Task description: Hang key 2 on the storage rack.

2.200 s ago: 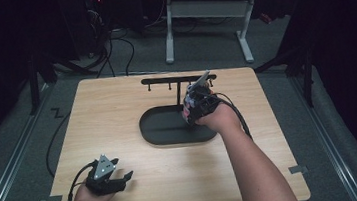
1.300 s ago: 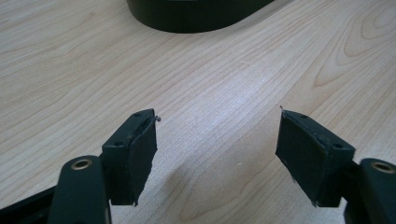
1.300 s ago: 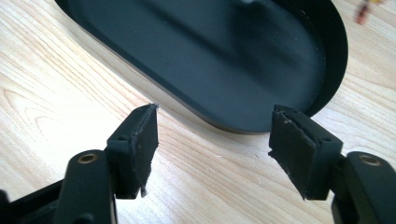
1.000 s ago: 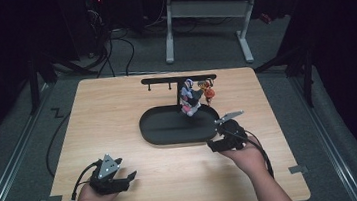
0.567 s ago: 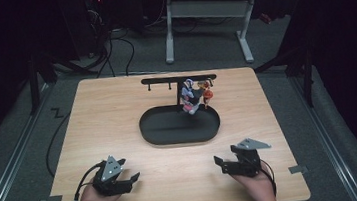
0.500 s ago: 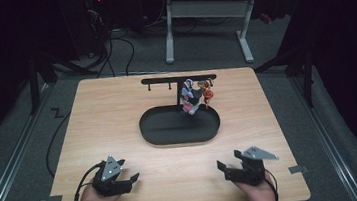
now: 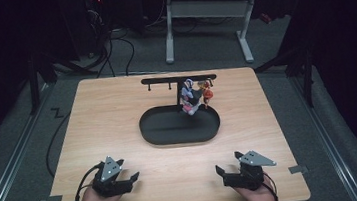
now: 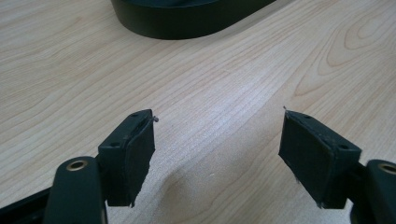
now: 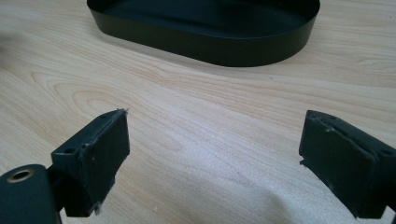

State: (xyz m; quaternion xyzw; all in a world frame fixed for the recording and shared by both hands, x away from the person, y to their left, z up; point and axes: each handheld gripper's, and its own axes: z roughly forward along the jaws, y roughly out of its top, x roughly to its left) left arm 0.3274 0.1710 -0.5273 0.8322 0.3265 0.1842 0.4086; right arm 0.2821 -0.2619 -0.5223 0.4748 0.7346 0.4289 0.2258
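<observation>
Both grippers parked, keychain hanging on the stand

We rest the left gripper [image 7: 133, 177] and the right gripper [image 7: 220, 170] at the near edge of the table [image 7: 279, 120], well apart from the black stand [image 7: 178, 80], because the colourful keychain bundle [image 7: 193, 97] already hangs from its bar, dangling above the oval tray [image 7: 180, 136]. Both pairs of jaws stand spread over bare wood with nothing between them; the right ones have just been opening, so the job looks finished.

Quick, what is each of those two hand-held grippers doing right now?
Left hand-held gripper: open, holding nothing.
Right hand-held gripper: jaws just opened, nothing between them.
</observation>
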